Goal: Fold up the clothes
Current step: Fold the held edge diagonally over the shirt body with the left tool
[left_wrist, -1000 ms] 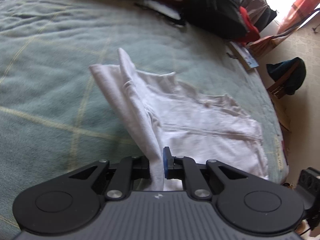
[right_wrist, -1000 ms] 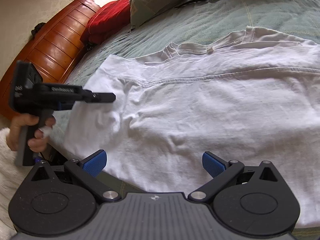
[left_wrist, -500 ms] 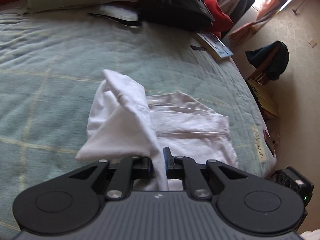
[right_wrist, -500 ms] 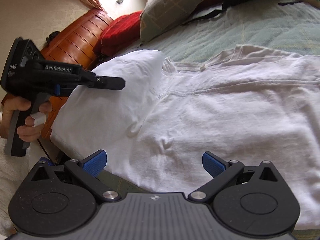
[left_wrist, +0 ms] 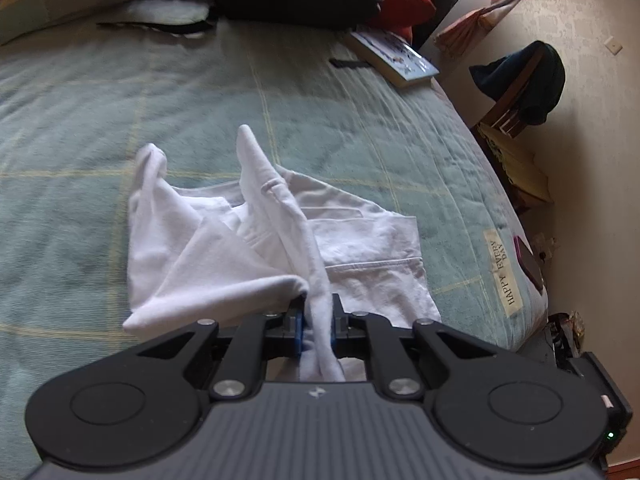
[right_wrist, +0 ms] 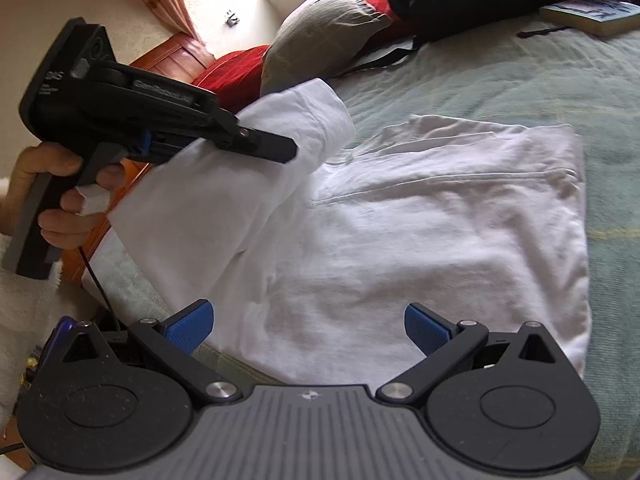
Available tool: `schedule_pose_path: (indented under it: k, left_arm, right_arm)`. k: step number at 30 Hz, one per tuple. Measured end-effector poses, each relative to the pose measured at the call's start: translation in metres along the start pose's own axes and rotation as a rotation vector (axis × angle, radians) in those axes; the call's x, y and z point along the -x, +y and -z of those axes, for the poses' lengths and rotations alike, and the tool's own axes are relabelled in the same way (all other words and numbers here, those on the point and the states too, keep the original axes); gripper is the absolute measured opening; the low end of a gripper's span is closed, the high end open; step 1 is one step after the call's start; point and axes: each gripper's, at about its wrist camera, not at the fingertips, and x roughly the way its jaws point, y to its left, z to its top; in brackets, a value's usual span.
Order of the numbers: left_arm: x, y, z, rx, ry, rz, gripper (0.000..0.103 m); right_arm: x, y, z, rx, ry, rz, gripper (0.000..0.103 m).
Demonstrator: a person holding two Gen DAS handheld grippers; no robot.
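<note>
White shirt (left_wrist: pixel 360 248): soft matt cloth, finely creased, stitched seams and hems visible. Bedspread (left_wrist: pixel 200 120): pale green cloth, matt, slightly nubby quilted texture, thin yellow lines across it. Left gripper (left_wrist: pixel 316 328): matt black plastic body, ribbed top plate, bright metal pivot pins; blue pads pressed on a pinch of shirt. Right gripper (right_wrist: pixel 308 324): same matt black plastic, dusty; blue pads (right_wrist: pixel 190 326) finely ribbed, rubbery. Headboard (right_wrist: pixel 172 60): reddish wood, glossy varnish. Book (left_wrist: pixel 394 58): glossy paper cover. Pillow (right_wrist: pixel 320 24): dull beige woven cloth.
</note>
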Motion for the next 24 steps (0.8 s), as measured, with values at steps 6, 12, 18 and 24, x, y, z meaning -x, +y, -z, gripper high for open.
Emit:
schedule_pose_path:
  k: [6, 12, 18, 24]
  left_arm:
    - [-0.026, -0.002, 0.006, 0.021, 0.032, 0.016, 0.010]
    - [-0.049, -0.005, 0.011, 0.027, 0.062, 0.016, 0.010]
    - [-0.070, -0.003, 0.018, 0.041, 0.084, 0.006, 0.010]
    - [-0.078, 0.001, 0.022, 0.056, 0.083, 0.012, 0.010]
  right_arm:
    - [0.003, -0.006, 0.002, -0.013, 0.002, 0.015, 0.103]
    - [0.003, -0.008, 0.003, -0.023, 0.014, 0.031, 0.103]
    - [0.002, -0.010, 0.004, -0.032, 0.018, 0.040, 0.103]
    - [0.001, -0.010, 0.003, -0.032, 0.022, 0.041, 0.103]
